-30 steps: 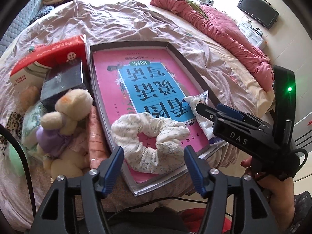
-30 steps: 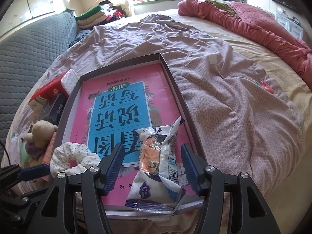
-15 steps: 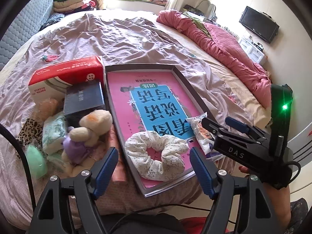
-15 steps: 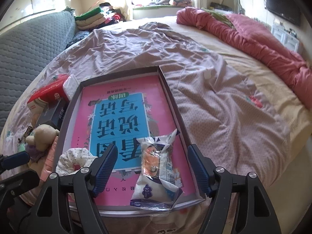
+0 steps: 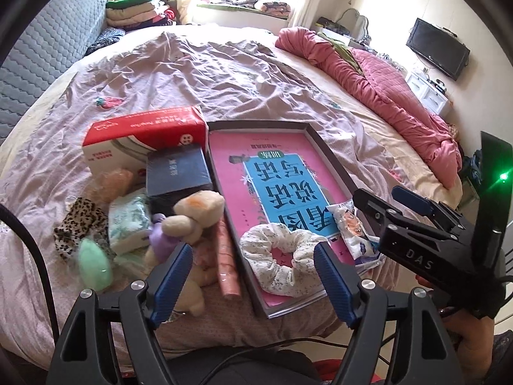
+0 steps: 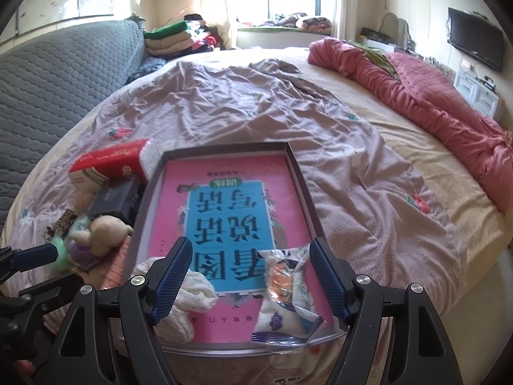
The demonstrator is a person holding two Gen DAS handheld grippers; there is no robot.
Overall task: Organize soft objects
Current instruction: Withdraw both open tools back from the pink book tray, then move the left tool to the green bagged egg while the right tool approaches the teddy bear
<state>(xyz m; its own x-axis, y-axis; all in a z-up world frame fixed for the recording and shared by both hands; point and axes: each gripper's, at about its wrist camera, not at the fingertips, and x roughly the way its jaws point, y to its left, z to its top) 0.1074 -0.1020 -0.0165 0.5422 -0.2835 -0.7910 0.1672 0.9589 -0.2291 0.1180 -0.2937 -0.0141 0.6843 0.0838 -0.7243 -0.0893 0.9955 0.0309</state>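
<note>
Cream floral fabric scrunchie (image 5: 282,256) and crinkly white snack packet (image 6: 288,292), both lying loose at the lower edge of the shallow grey tray with the pink book cover (image 5: 323,147). Left gripper (image 5: 253,280) and right gripper (image 6: 250,277) both spread wide above them, gripping nothing. Risk: packet overhanging the tray's near rim, likely to slide off at a nudge; heap of plush bear (image 5: 192,215) and pouches at left prone to toppling.
</note>
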